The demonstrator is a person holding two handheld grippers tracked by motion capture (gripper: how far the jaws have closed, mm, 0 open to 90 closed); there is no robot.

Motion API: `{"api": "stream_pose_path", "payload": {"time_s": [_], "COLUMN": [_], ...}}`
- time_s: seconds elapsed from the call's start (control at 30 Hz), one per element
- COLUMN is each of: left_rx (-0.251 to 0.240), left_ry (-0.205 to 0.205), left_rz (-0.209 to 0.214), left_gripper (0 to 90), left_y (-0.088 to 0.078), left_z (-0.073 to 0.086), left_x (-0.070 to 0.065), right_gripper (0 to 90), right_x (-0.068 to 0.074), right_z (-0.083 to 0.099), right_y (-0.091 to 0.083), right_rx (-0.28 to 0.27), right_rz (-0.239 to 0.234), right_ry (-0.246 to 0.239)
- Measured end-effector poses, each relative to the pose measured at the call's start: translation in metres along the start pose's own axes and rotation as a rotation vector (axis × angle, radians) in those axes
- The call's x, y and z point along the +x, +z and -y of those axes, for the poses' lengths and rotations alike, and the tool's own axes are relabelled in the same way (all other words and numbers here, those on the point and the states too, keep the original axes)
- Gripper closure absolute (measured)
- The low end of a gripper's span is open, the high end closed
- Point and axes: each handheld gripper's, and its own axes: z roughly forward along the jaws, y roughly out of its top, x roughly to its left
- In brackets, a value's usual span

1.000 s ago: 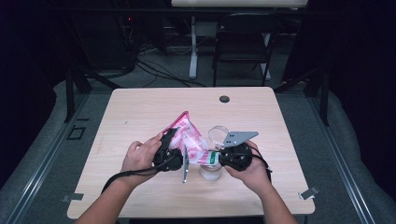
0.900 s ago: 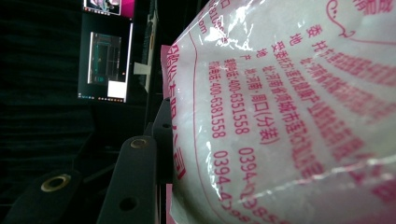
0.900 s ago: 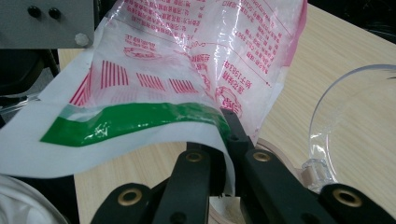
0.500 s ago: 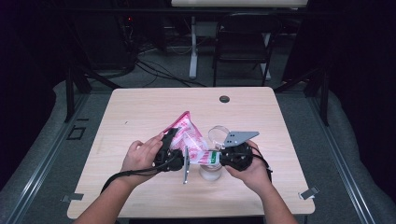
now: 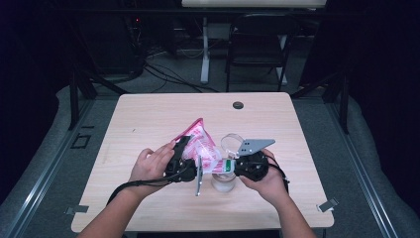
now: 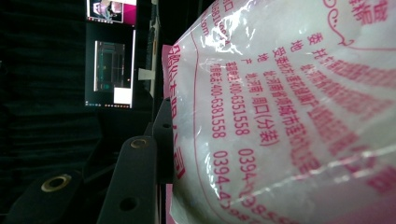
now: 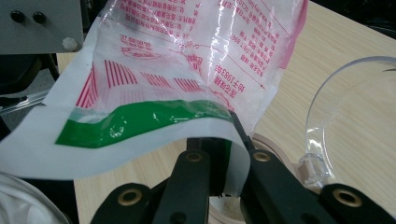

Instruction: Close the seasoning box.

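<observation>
Glossy crinkled plastic bag, pink-printed, green-banded edge; left gripper jaws pinching bag body, right gripper jaws pinching its edge; clear round jar on pale woodgrain tabletop.

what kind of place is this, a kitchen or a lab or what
Most likely a lab or recording studio, not a kitchen: one bare wooden table stands among dark curtains, loose cables run across the floor behind it beside a folding chair, and lit monitors glow in the background.

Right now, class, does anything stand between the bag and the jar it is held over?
Nothing visible does. The bag, held by the left gripper and right gripper, hangs directly above the open jar; its clear lid lies aside.
</observation>
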Motion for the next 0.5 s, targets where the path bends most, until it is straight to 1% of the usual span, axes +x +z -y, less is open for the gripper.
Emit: {"api": "stream_pose_path", "payload": {"time_s": [0.1, 0.17, 0.5], "left_rx": [0.008, -0.003, -0.001], "left_ry": [0.004, 0.003, 0.017], "left_rz": [0.007, -0.002, -0.010], "left_gripper": [62.3, 62.5, 62.8], "left_y": [-0.0003, 0.0006, 0.0003], "left_z": [-0.0007, -0.0002, -0.0011], "left_x": [0.0003, -0.0006, -0.0005], "right_gripper": [90.0, 90.0, 90.0], "right_x": [-0.0005, -0.0004, -0.0006], "right_z": [0.0001, 0.0001, 0.0005], "right_y": [-0.0004, -0.0004, 0.0001], "right_rx": [0.000, 0.001, 0.001], "right_rz": [0.000, 0.001, 0.002], "right_ry": [0.000, -0.001, -0.001]}}
